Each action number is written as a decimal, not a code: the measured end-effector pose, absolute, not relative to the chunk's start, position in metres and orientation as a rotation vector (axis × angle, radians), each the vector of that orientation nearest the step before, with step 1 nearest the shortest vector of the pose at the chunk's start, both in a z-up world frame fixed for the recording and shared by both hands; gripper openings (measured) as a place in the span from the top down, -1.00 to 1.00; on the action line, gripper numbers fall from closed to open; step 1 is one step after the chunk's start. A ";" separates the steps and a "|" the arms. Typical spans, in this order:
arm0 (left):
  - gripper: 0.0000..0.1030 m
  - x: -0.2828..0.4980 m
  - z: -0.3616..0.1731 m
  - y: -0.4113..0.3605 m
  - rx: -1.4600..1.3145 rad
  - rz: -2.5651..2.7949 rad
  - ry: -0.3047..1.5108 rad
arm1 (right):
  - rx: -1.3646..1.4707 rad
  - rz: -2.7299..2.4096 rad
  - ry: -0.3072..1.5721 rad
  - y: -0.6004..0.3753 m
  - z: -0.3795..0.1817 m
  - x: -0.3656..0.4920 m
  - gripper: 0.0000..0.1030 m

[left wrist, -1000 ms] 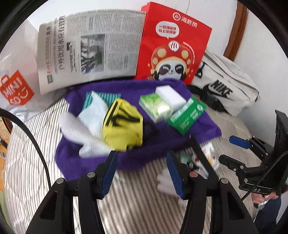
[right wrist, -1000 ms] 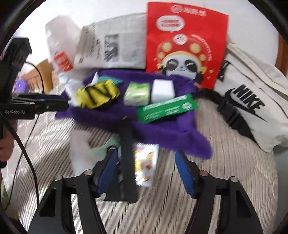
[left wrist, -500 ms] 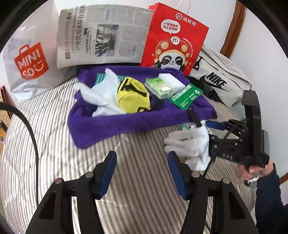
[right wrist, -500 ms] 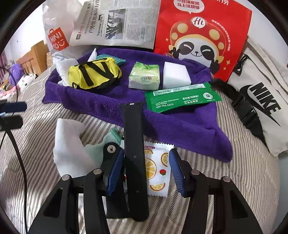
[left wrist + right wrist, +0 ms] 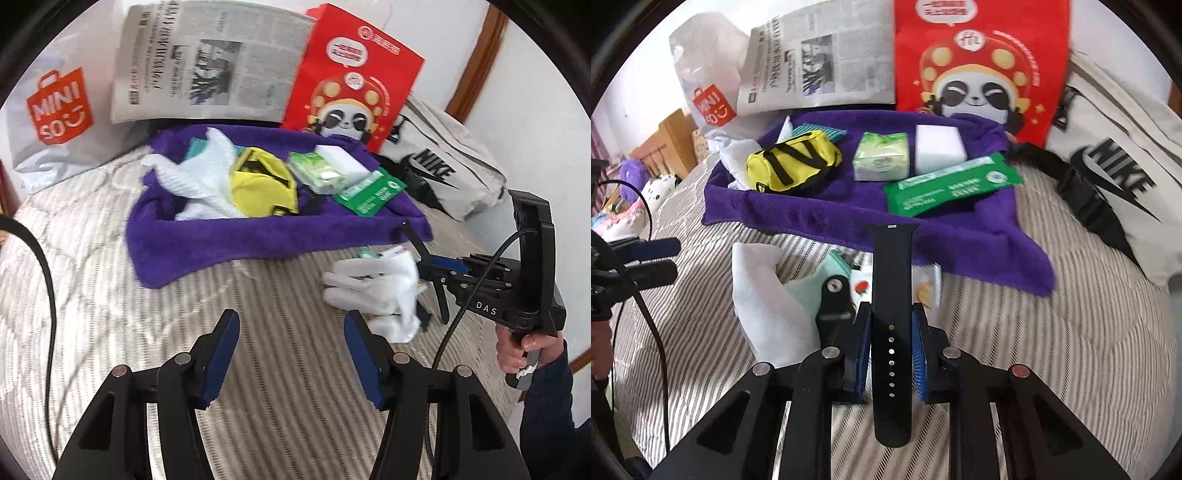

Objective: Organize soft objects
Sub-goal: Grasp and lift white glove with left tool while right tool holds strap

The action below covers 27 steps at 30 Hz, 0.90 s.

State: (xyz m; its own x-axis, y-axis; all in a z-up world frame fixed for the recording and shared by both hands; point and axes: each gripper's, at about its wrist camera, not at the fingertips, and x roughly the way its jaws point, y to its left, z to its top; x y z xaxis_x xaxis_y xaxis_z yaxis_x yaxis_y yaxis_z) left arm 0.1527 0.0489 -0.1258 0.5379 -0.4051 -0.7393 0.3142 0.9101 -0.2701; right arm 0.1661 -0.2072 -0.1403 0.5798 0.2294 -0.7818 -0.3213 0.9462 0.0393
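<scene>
Right wrist view: the right hand-held gripper [image 5: 892, 343] is closing its blue pads on a black watch strap [image 5: 892, 295], which stands between the jaws with both pads at its edges. The strap is one long, matte, rubbery band with a row of small holes down its near half and a flared connector end pointing away from the jaws. Just left of that hand-held gripper lie one white glove [image 5: 764, 295] and one pale green cloth [image 5: 809, 284], with a fruit-print packet [image 5: 860, 284] partly hidden behind the strap; all rest on the striped bed [image 5: 1034, 350]. Beyond the jaws spreads one purple towel [image 5: 820, 218] carrying one yellow pouch [image 5: 792, 162] with black straps, one pale green tissue pack [image 5: 882, 157], one white sponge block [image 5: 938, 147], one dark green wipes packet [image 5: 953, 184] and one crumpled white cloth [image 5: 199, 181]. Behind the towel stand one newspaper [image 5: 820, 66] and one red panda bag [image 5: 979, 62], with a white Miniso bag [image 5: 709, 92] to the left and a white Nike bag [image 5: 1115, 177] to the right. In the left wrist view, the left hand-held gripper [image 5: 290, 360] hangs about half open over bare bedding with nothing between its pads, the white glove just ahead and to its right.
</scene>
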 end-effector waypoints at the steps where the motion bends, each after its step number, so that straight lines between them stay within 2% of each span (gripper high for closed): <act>1: -0.10 0.153 -0.126 0.044 -0.110 -0.447 0.908 | -0.103 0.316 0.895 -0.212 -0.139 0.163 0.61; 4: -0.11 0.155 -0.126 0.030 -0.103 -0.496 0.907 | -0.088 0.288 0.896 -0.225 -0.137 0.155 0.60; 12: -0.31 0.176 -0.130 -0.020 -0.101 -0.650 0.925 | -0.035 0.213 0.884 -0.268 -0.133 0.134 0.60; 18: -0.32 0.187 -0.155 -0.063 0.057 -0.638 0.978 | 0.006 0.211 0.881 -0.279 -0.137 0.128 0.60; 19: -0.19 0.184 -0.157 -0.067 0.092 -0.631 0.958 | 0.010 0.213 0.880 -0.279 -0.137 0.127 0.60; 20: 0.25 0.181 -0.157 -0.070 0.119 -0.627 0.936 | 0.014 0.214 0.880 -0.280 -0.137 0.127 0.60; 21: 0.46 0.179 -0.158 -0.073 0.141 -0.637 0.934 | 0.017 0.216 0.880 -0.280 -0.138 0.126 0.60; 24: 0.71 0.180 -0.159 -0.073 0.159 -0.634 0.943 | 0.023 0.218 0.879 -0.281 -0.139 0.127 0.60; 27: 0.74 0.177 -0.152 -0.061 0.145 -0.611 0.934 | 0.032 0.224 0.875 -0.280 -0.138 0.126 0.60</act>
